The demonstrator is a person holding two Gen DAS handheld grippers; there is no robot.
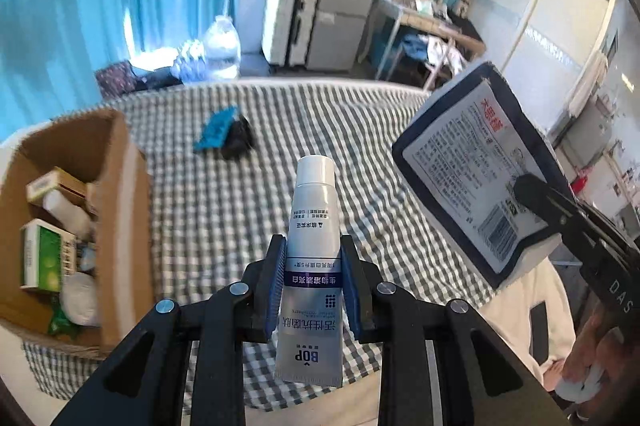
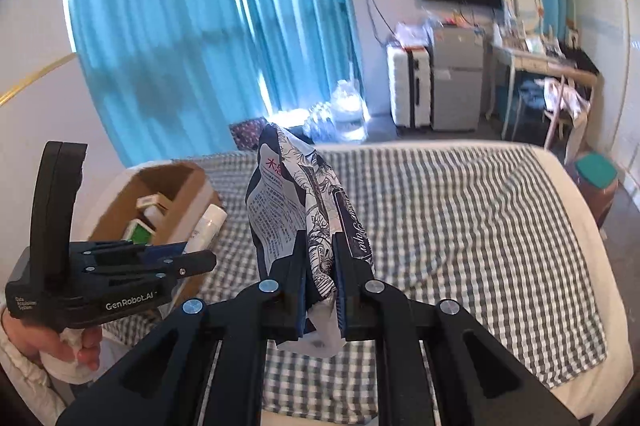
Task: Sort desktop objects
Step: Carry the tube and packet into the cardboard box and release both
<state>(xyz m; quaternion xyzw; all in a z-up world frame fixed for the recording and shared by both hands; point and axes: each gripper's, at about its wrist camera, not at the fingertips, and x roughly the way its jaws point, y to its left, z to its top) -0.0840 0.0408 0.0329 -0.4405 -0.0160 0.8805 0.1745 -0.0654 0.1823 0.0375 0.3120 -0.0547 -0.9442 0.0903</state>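
Note:
My left gripper (image 1: 313, 250) is shut on a white and silver BOP toothpaste tube (image 1: 313, 226), cap pointing away, held above the checkered cloth (image 1: 224, 210). It also shows in the right wrist view (image 2: 188, 258), with the tube (image 2: 208, 226) beside the box. My right gripper (image 2: 318, 246) is shut on a dark blue and white tissue pack (image 2: 296, 202), held in the air; the pack also shows in the left wrist view (image 1: 476, 174). An open cardboard box (image 1: 120, 210) with several small packages sits at the left, and shows in the right wrist view (image 2: 176, 186).
A blue cloth (image 1: 216, 128) and a black object (image 1: 238, 138) lie on the checkered cloth further back. Beyond the bed are a water bottle (image 1: 222, 46), white suitcases (image 1: 288, 26), a desk (image 1: 432, 22) and blue curtains (image 2: 200, 26).

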